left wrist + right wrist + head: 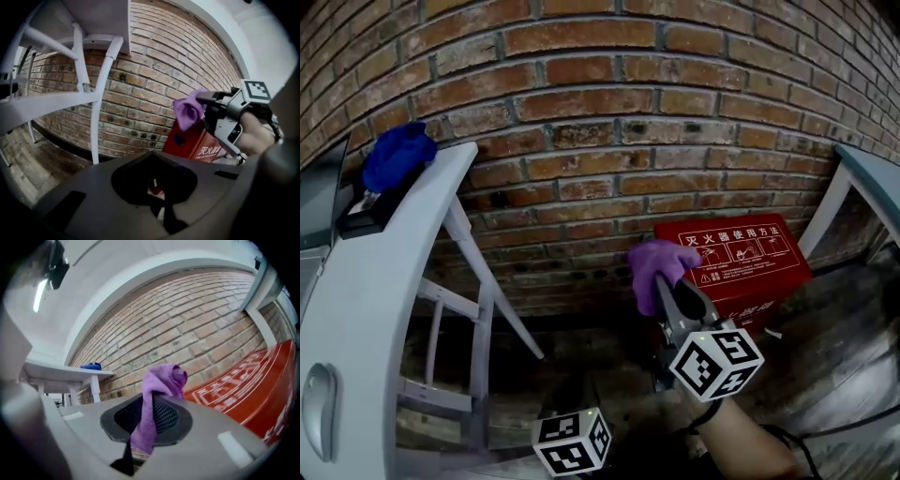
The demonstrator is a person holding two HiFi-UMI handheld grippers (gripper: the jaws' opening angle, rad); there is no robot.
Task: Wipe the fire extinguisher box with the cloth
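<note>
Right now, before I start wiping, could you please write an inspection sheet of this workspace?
Surface: floor, dark and worn.
Job's things: red box on the floor against the wall; purple cloth held up by the box's upper left corner; contact cannot be told.
Clutter: blue cloth lying on the white table at left.
Grippers: right gripper shut on the purple cloth; left gripper low, jaws together, nothing held.
Cables: one dark cable on the floor at lower right.
Surroundings: brick wall behind everything; a second white frame at right.
</note>
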